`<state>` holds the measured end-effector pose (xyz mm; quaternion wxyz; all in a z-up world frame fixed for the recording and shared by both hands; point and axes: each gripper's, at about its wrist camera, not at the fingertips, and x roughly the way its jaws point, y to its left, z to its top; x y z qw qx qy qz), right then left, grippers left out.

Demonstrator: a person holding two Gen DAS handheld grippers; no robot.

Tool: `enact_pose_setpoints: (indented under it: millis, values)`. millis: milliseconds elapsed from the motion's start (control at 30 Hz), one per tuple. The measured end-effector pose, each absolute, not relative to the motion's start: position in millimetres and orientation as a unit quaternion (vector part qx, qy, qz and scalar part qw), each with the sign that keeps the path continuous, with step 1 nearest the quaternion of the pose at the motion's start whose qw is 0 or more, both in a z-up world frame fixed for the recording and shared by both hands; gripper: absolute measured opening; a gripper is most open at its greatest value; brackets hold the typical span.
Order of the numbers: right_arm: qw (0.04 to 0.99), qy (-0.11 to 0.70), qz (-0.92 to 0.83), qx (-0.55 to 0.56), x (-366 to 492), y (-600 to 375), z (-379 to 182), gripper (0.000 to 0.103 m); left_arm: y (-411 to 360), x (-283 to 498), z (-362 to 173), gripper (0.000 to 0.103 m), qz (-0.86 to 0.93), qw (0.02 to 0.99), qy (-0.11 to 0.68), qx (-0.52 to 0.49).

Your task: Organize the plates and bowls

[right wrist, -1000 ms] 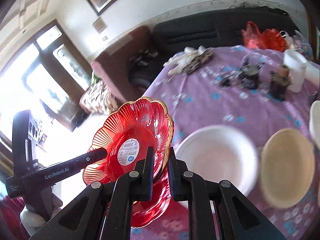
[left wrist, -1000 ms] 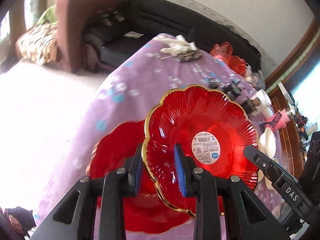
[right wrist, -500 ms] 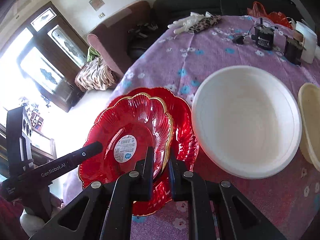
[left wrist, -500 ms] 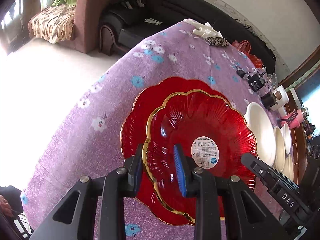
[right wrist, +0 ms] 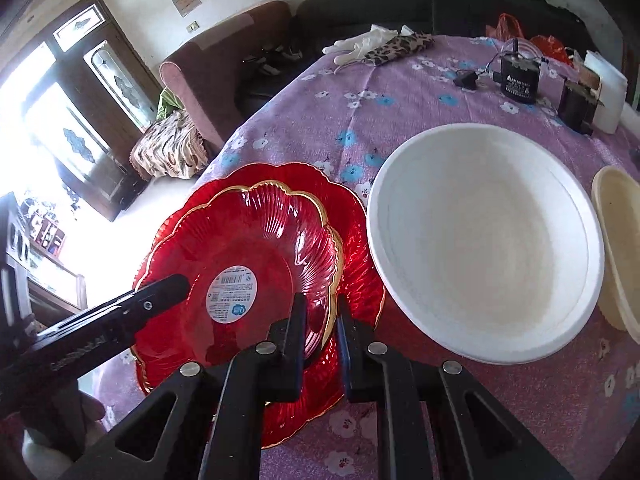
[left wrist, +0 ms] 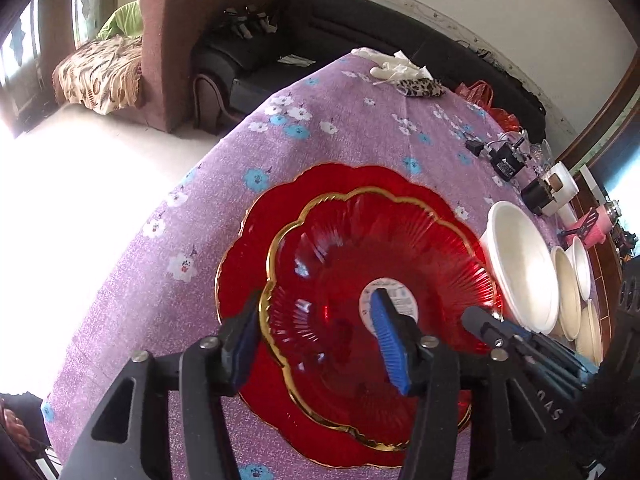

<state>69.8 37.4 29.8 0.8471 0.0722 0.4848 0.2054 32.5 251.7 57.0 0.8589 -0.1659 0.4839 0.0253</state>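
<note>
A small red glass plate (left wrist: 360, 248) with a gold scalloped rim and a white label lies nested on a larger red plate (left wrist: 320, 184) on the purple flowered tablecloth. My left gripper (left wrist: 316, 320) straddles its near rim. The jaws are opening, and the blue pads (left wrist: 386, 320) stand clear of the glass. In the right wrist view, my right gripper (right wrist: 320, 308) is shut on the right rim of the small plate (right wrist: 260, 232), above the larger plate (right wrist: 352, 216). A finger of the left gripper (right wrist: 160, 292) lies over the label.
A big white bowl (right wrist: 480, 240) sits just right of the red plates, with cream bowls (right wrist: 620, 248) beyond it. A black adapter (right wrist: 520, 80), a white cup (right wrist: 606, 88), gloves and a leopard pouch (right wrist: 400, 50) lie farther back. The table edge drops off at the left.
Both grippers came down with the small red plate, which now rests on the larger one. The left jaws have spread apart off the rim; the right stays clamped.
</note>
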Motion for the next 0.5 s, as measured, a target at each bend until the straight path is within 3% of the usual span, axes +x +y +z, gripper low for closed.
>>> enact_pose_setpoints:
  millis: [133, 200, 433, 500]
  values:
    - [0.861, 0.468, 0.196, 0.04, 65.5, 43.8, 31.8, 0.021, 247.8, 29.0, 70.4, 0.063, 0.035, 0.875, 0.461, -0.145]
    - [0.87, 0.455, 0.186, 0.02, 63.0, 45.9, 33.4, 0.03, 245.1, 27.8, 77.5, 0.067, 0.039, 0.882, 0.451, -0.131]
    - [0.888, 0.421, 0.183, 0.02, 53.8, 36.9, 50.5, 0.034, 237.8, 16.4, 101.3, 0.07, 0.044, 0.9, 0.418, -0.116]
    - [0.893, 0.41, 0.184, 0.027, 48.2, 29.8, 57.0, 0.044, 230.2, 8.2, 108.0, 0.074, 0.044, 0.907, 0.405, -0.108]
